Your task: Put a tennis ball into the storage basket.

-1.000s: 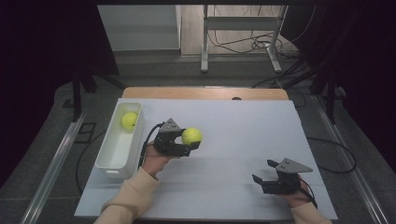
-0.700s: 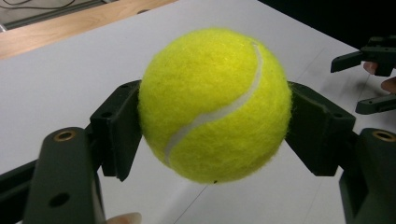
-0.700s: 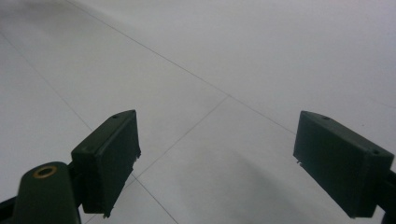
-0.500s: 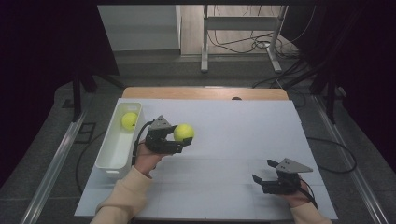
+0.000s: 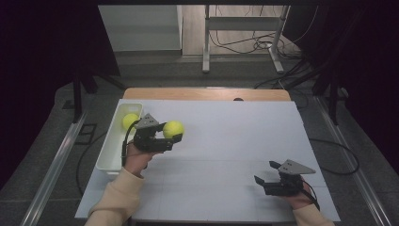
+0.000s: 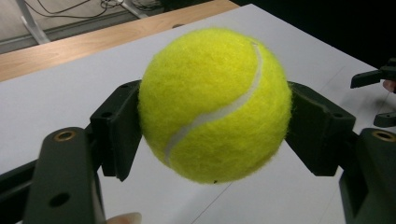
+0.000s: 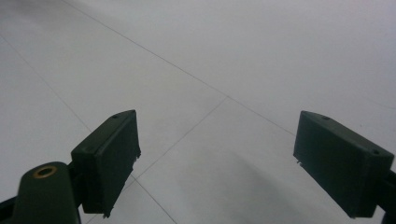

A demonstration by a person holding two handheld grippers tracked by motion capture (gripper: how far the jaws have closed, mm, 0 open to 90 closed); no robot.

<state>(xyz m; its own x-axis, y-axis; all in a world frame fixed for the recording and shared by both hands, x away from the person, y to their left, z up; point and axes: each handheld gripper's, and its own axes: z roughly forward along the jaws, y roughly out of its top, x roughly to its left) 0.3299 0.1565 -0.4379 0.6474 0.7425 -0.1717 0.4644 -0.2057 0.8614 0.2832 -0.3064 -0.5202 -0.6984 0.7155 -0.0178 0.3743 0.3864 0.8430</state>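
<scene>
White worktop (image 5: 226, 141), left edge: left tongs (image 5: 170, 138) clench a light, fuzzy, springy tennis ball (image 5: 173, 129) across its middle; right tongs (image 5: 267, 175) released.

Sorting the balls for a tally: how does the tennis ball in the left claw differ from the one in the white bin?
The held tennis ball is clamped in the left claw above the table; the binned tennis ball lies loose in the white bin, partly hidden by the claw's body. Both are yellow-green.
</scene>
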